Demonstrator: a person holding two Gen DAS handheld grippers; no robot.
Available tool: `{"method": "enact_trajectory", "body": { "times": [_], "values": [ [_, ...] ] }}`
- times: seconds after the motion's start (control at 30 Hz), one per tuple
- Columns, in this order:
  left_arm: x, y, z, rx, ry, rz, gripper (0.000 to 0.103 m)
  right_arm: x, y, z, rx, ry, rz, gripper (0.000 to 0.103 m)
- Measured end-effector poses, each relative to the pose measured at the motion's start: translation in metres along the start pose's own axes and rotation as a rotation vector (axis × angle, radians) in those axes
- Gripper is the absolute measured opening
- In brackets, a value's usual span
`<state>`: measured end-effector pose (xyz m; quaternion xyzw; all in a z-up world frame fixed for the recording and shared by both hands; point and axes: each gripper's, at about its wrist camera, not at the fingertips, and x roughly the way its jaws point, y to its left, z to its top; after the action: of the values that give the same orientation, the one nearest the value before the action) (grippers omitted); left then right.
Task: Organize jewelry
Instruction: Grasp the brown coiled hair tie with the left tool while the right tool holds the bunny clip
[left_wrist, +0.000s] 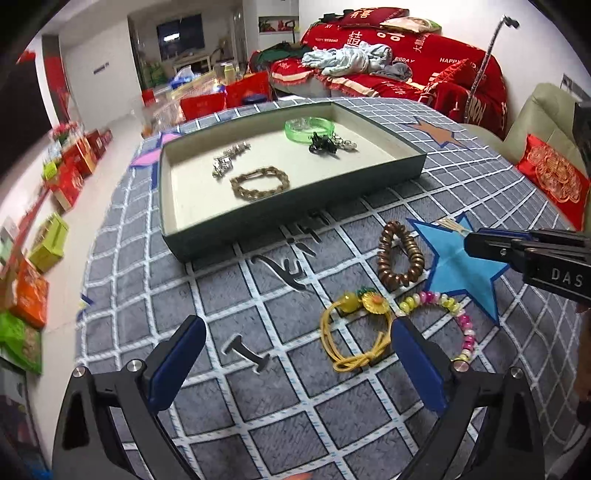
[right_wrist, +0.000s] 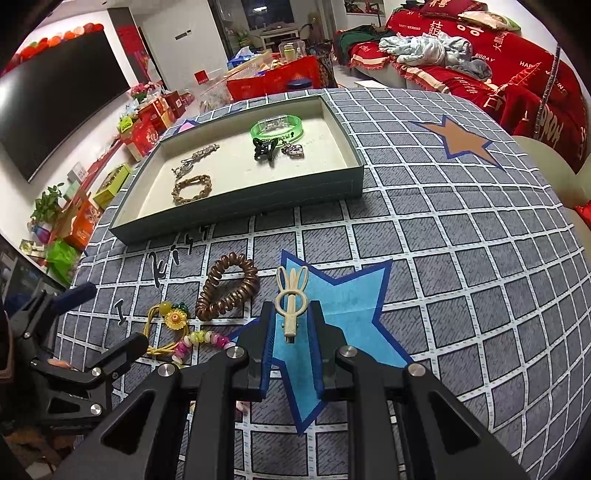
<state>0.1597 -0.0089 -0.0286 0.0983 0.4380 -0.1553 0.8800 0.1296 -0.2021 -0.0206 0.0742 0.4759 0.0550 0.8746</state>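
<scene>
On the grey checked cloth covering the tabletop (right_wrist: 461, 229), a shallow green tray (right_wrist: 236, 210) stood toward the far side, with loose jewelry lying nearer the camera. Inside the tray lay a woven tan bracelet (right_wrist: 192, 189), a silver chain piece (right_wrist: 195, 157), a translucent green bangle (right_wrist: 277, 127), a black claw clip (right_wrist: 265, 148) just in front of the bangle, and a small silver charm (right_wrist: 293, 150) beside the clip. Outside the tray, a brown coil hair tie (right_wrist: 227, 291) rested near the edge of a printed blue star (right_wrist: 351, 295). Just beside the coil lay a yellow cord hair tie (left_wrist: 354, 332) bearing a yellow bead and a small sunflower ornament, and touching it a bracelet of pink and yellow-green beads (left_wrist: 443, 314).

The left gripper (left_wrist: 295, 365) hovered above the cloth with its blue-padded fingers (left_wrist: 177, 365) spread fully apart and nothing between them; the yellow cord hair tie lay just inside its right finger. The right gripper (right_wrist: 291, 350) pointed down over the blue star, its fingers (right_wrist: 267, 354) drawn close together on a cream-coloured hair clip (right_wrist: 291, 306), whose looped prongs projected forward beyond the fingertips. In the left wrist view only the tip of the right gripper showed at the right edge.
</scene>
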Motion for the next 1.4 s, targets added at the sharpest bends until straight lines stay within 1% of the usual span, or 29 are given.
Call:
{"method": "enact_trajectory", "body": {
  "times": [0.07, 0.17, 0.27, 0.43, 0.6, 0.63, 0.73, 0.77, 0.83, 0.87, 0.9, 0.93, 0.97, 1.0, 1.17, 1.3, 1.4],
  "values": [
    [0.002, -0.001, 0.003, 0.015, -0.003, 0.007, 0.103, -0.001, -0.001, -0.001, 0.005, -0.004, 0.000, 0.019],
    [0.007, -0.004, 0.005, 0.046, 0.011, -0.005, 0.103, -0.004, -0.002, -0.001, 0.010, -0.007, 0.003, 0.019],
    [0.009, -0.009, 0.010, 0.066, 0.025, -0.061, 0.103, -0.007, -0.004, -0.002, 0.016, -0.013, 0.000, 0.019],
    [0.010, -0.026, 0.024, 0.084, 0.009, -0.097, 0.103, -0.012, -0.013, -0.002, 0.033, -0.022, -0.010, 0.019],
    [0.022, -0.044, 0.037, 0.095, 0.036, -0.139, 0.103, -0.017, -0.025, -0.002, 0.056, -0.031, -0.020, 0.019],
    [0.026, -0.048, 0.039, 0.101, 0.043, -0.144, 0.098, -0.017, -0.027, -0.002, 0.062, -0.032, -0.020, 0.019],
    [0.036, -0.059, 0.042, 0.125, 0.069, -0.151, 0.091, -0.016, -0.034, -0.003, 0.081, -0.028, -0.016, 0.019],
    [0.038, -0.061, 0.042, 0.131, 0.072, -0.153, 0.086, -0.016, -0.035, -0.003, 0.085, -0.027, -0.015, 0.019],
    [0.042, -0.066, 0.041, 0.145, 0.091, -0.156, 0.068, -0.015, -0.037, -0.004, 0.089, -0.026, -0.015, 0.019],
    [0.044, -0.066, 0.041, 0.146, 0.100, -0.161, 0.063, -0.014, -0.038, -0.004, 0.091, -0.025, -0.014, 0.019],
    [0.046, -0.067, 0.040, 0.148, 0.104, -0.163, 0.053, -0.014, -0.038, -0.004, 0.092, -0.026, -0.013, 0.019],
    [0.045, -0.067, 0.040, 0.154, 0.093, -0.160, 0.051, -0.014, -0.039, -0.005, 0.091, -0.026, -0.013, 0.019],
    [0.045, -0.067, 0.039, 0.160, 0.091, -0.161, 0.046, -0.013, -0.039, -0.004, 0.091, -0.026, -0.013, 0.019],
    [0.044, -0.067, 0.039, 0.163, 0.086, -0.166, 0.039, -0.013, -0.039, -0.004, 0.092, -0.026, -0.013, 0.019],
    [0.039, -0.061, 0.038, 0.141, 0.075, -0.181, 0.039, -0.014, -0.038, -0.003, 0.086, -0.031, -0.011, 0.019],
    [0.028, -0.058, 0.041, 0.129, 0.042, -0.191, 0.039, -0.015, -0.034, 0.003, 0.076, -0.037, -0.007, 0.019],
    [0.016, -0.051, 0.046, 0.111, 0.015, -0.198, 0.039, -0.016, -0.031, 0.011, 0.076, -0.043, 0.012, 0.019]
  ]
}}
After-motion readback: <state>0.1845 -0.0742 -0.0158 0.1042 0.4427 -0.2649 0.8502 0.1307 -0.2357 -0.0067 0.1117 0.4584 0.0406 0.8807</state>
